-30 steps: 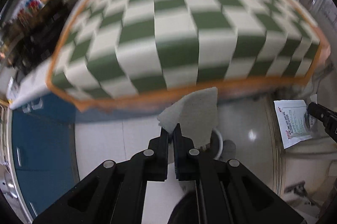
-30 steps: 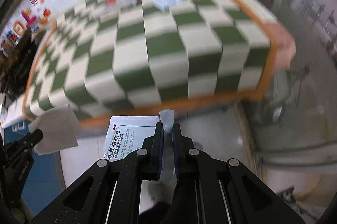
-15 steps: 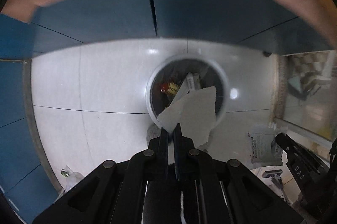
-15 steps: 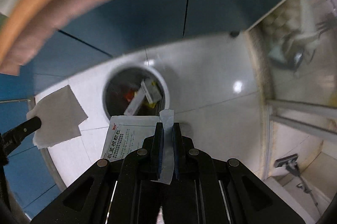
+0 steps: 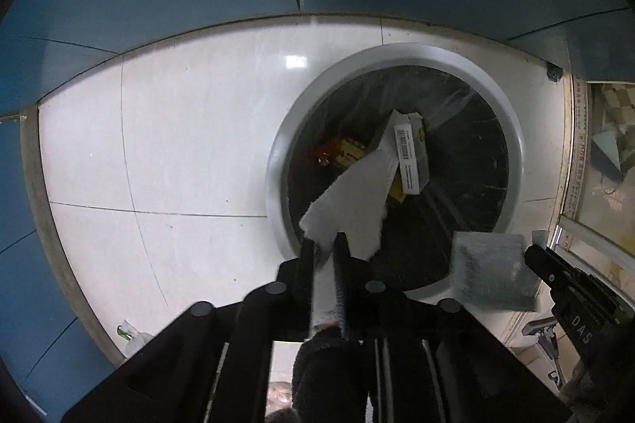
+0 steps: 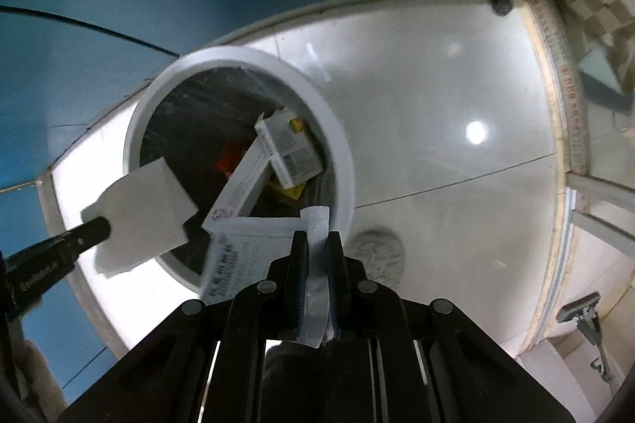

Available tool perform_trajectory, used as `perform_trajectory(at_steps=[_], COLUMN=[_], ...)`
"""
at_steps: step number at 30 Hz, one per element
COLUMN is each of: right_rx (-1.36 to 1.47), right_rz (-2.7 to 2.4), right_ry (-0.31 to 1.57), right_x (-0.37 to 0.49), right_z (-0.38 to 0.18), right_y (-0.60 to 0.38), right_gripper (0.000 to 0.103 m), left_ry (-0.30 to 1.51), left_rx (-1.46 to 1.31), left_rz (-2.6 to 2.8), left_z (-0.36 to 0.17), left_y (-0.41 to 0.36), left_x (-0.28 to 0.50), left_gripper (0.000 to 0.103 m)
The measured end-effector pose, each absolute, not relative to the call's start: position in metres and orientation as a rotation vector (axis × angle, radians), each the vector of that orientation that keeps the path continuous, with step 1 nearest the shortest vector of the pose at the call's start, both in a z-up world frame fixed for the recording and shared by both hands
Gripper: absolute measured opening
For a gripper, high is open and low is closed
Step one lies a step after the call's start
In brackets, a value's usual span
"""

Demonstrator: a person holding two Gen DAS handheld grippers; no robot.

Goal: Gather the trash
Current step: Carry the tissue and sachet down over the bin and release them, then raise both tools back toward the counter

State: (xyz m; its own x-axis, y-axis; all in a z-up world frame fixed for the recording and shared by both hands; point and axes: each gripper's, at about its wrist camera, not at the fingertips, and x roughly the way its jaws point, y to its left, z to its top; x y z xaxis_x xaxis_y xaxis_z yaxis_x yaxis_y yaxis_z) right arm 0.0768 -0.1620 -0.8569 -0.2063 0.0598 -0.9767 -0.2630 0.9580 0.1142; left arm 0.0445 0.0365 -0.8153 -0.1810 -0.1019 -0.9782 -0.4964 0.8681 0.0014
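Over round white-rimmed, black-lined bin: left gripper, lowered from table height, jaws just parting around white napkin; right gripper pinching printed sachet. Drop imminent.

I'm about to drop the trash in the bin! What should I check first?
1. Room inside the bin, no lid on it: ok.
2. Is the tissue over the opening: ok.
3. Is the left gripper letting go: ok, its jaws have just been opening, with the tissue between them.
4. Is the packet over the opening: cannot tell, it overlaps the near rim.
5. Has the right gripper let go: not ok, it is shut on the packet.
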Motion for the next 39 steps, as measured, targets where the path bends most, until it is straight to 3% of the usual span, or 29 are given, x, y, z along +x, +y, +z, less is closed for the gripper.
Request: perform_trajectory(at_steps=[1,2,3,4,6,8,11,12,25,39], right_rx=[-0.147,-0.138,-0.14,-0.144,-0.151,-0.167,-0.182,-0.188,-0.241,-0.248], right_rz=[0.296,0.297,0.292,0.29,0.293,0.302,0.326,0.33,0.353,0.357], right_ry=[1.765,1.772,1.771,1.768,1.762,1.756,1.75,1.746,1.645,1.539], right_x=[0.078,0.079,0.079,0.08,0.082,0.081,0.079,0.076,0.048,0.016], right_z=[-0.86,-0.861,-0.861,-0.86,-0.854,-0.847,-0.838,-0.834,-0.747,-0.534], right_y=[-0.162,-0.161,-0.16,-0.159,-0.158,-0.155,-0.151,-0.149,-0.14,-0.152], right_gripper=[0.015,0.022,0.035,0.041,0.056,0.068,0.098,0.101,0.103,0.103], left_ry=[1.729,1.718,1.706,1.695,1.681,1.676,1.641,1.626,1.567,1.494], left_rx=[-0.453,-0.442,-0.422,-0.402,-0.391,-0.377,-0.356,-0.354,-0.354,-0.33], left_rz=[0.378,0.386,0.402,0.42,0.436,0.45,0.47,0.474,0.526,0.471], left_z=[-0.813,-0.811,-0.808,-0.804,-0.797,-0.79,-0.775,-0.768,-0.683,-0.504], left_y=[0.041,0.043,0.045,0.049,0.052,0.056,0.061,0.063,0.058,0.027], left_x=[0.044,0.043,0.042,0.04,0.037,0.033,0.027,0.024,-0.011,-0.037], left_gripper=[0.041,0.055,0.082,0.09,0.091,0.102,0.103,0.103,0.103,0.103])
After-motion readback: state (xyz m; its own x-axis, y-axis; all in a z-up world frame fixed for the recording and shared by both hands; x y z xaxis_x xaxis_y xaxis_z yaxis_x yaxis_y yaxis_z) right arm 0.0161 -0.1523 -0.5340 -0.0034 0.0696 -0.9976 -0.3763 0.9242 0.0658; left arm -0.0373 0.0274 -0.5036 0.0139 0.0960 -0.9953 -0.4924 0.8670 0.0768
